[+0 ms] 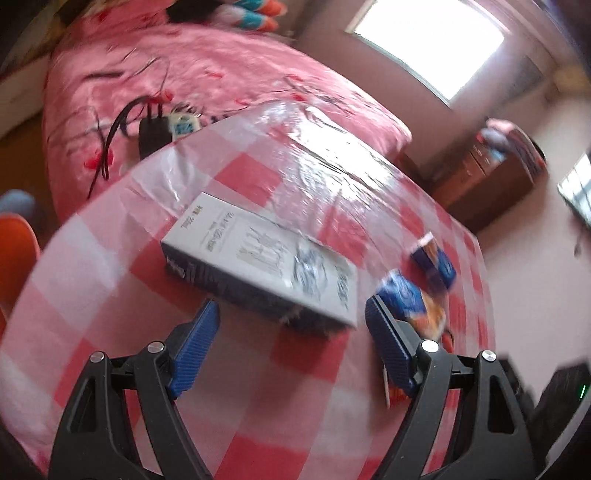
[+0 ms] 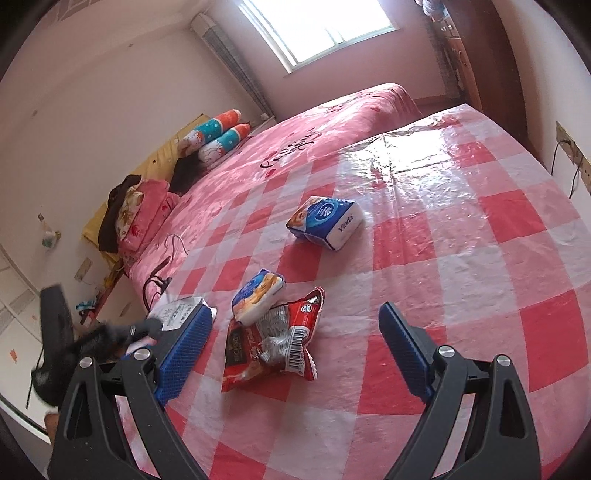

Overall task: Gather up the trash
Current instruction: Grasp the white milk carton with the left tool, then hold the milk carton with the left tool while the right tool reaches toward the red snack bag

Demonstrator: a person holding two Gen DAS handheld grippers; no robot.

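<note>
The red snack bag [image 2: 271, 341] lies torn on the checked cloth [image 2: 461, 258], just in front of the right gripper [image 2: 295, 328], whose jaws are wide and empty. Go down straight and pinch its crinkly middle. The left gripper [image 1: 291, 317], wide too, faces a gray box [image 1: 258, 258].

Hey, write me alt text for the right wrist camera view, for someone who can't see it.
The open right gripper hovers over a torn red snack wrapper lying on a red-and-white checked plastic sheet. A small tissue pack touches the wrapper's far edge, and a larger blue and white tissue pack lies farther off. A pink bed and a bright window fill the background.
</note>
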